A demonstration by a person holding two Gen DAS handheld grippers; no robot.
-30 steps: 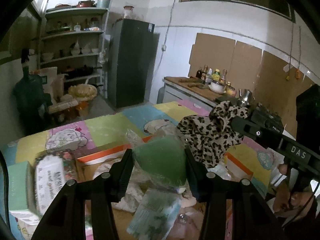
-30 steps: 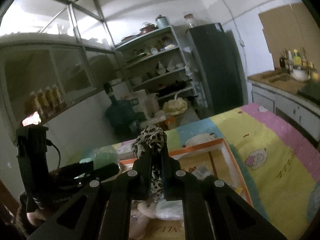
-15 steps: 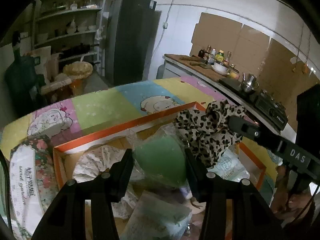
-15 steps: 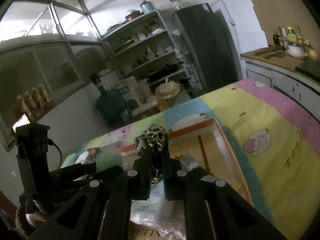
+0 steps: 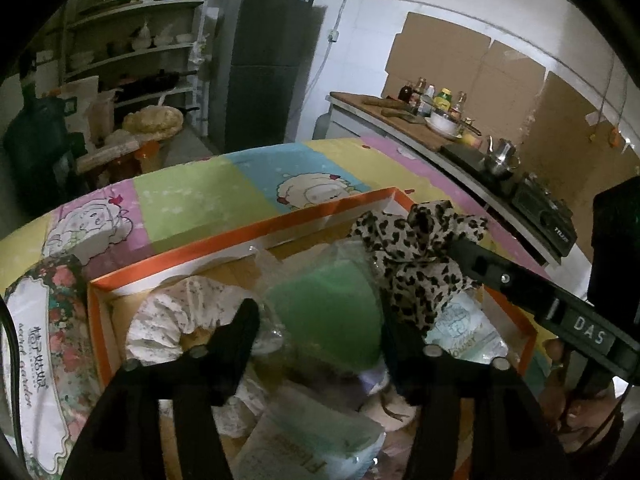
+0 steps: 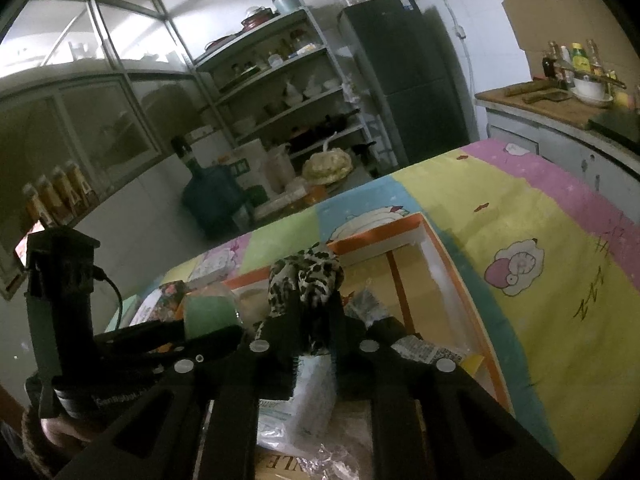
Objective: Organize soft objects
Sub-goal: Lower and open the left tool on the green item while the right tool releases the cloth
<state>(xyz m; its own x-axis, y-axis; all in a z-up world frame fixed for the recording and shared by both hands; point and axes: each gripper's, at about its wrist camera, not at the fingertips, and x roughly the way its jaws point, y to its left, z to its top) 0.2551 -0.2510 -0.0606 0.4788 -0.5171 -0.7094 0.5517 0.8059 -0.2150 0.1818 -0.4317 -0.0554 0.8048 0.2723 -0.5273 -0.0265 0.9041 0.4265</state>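
**Both claws releasing over the orange box**

Cartoon-print quilt covers the bed; the orange-rimmed box (image 5: 100, 320) lies on it, crowded with soft goods.

Left claw (image 5: 320, 320): jaws have just been opening, now spread, the bagged green sponge (image 5: 328, 304) loose between them, over the box centre.

Right claw (image 6: 314, 320): jaws just opening, the leopard-print cloth (image 6: 308, 276) still between them; grip cannot be told.

Beyond, at 12 o'clock: fridge (image 5: 264, 60).

Risk: cloth may snag and lift out on retreat. Both claws pitch downward into the box.
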